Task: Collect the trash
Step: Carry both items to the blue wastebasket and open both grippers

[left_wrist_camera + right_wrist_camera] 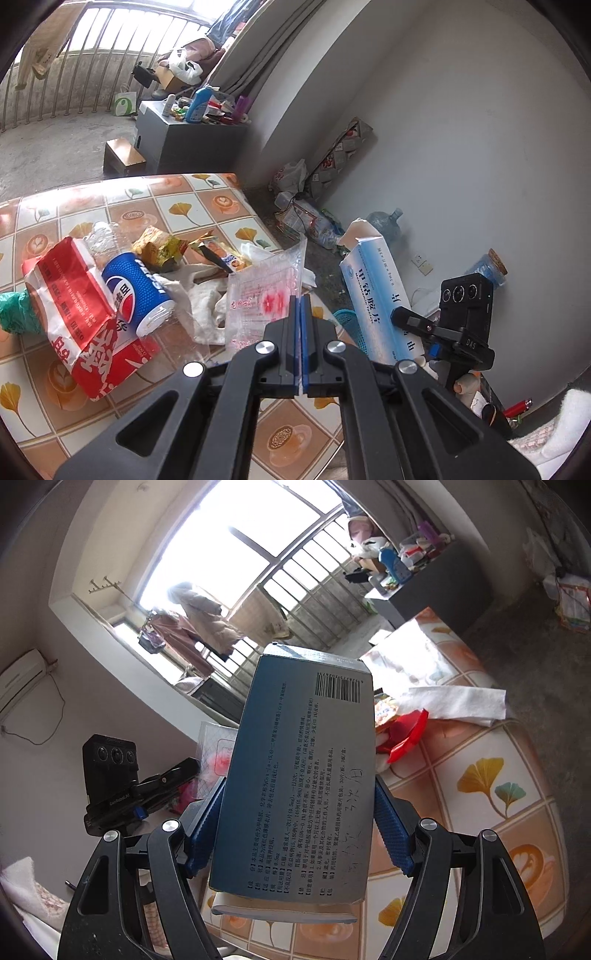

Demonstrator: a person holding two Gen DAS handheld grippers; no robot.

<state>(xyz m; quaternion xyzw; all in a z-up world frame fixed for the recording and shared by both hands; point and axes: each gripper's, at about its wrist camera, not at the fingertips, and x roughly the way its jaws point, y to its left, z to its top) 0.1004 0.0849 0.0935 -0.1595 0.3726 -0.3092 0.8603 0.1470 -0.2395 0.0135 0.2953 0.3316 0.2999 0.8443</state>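
My left tool (300, 306) is closed on the near edge of a clear plastic bag (266, 291), which hangs up and away from the pads. My right tool (300, 827) grips a blue box (295, 775) across its width, long axis running away along the fingers, top flap open. Judgement: a blue basket (351, 325) on the floor, just beyond the desk (177, 206) edge, lies between both tools; contents hidden. Cup (136, 291), red bag (77, 314) and wrappers (159, 251) remain on the desk.
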